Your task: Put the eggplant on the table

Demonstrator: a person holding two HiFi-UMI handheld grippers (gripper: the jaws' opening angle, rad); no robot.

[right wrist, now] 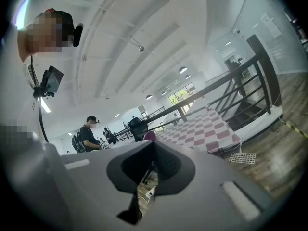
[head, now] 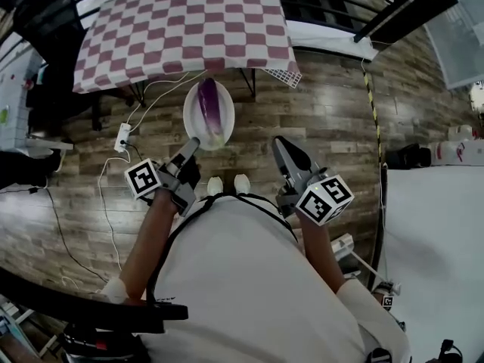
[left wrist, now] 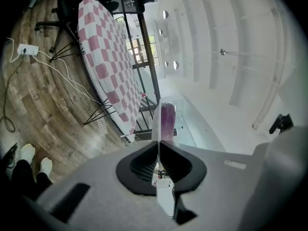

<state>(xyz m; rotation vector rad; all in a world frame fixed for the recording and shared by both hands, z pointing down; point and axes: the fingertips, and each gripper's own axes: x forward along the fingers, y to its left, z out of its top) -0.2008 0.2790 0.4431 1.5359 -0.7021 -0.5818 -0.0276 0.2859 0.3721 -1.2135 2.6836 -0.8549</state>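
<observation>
A purple eggplant (head: 210, 110) lies on a white plate (head: 190, 119) held out over the wooden floor, short of the checkered table (head: 189, 29). My left gripper (head: 190, 146) is shut on the plate's near rim. In the left gripper view the plate (left wrist: 155, 124) shows edge-on between the jaws of the left gripper (left wrist: 158, 146), with the eggplant (left wrist: 167, 121) beyond and the table (left wrist: 108, 66) to the left. My right gripper (head: 281, 144) hangs to the plate's right, shut and empty. In its own view the right gripper (right wrist: 153, 146) shows closed jaws, the eggplant (right wrist: 149, 136) tip just above them.
A white power strip (head: 122, 136) with cables lies on the floor left of the plate. A black chair (head: 38, 21) stands left of the table. A black railing (head: 378, 13) runs behind it. A white platform (head: 431, 225) is at right. Another person (right wrist: 89, 131) stands far off.
</observation>
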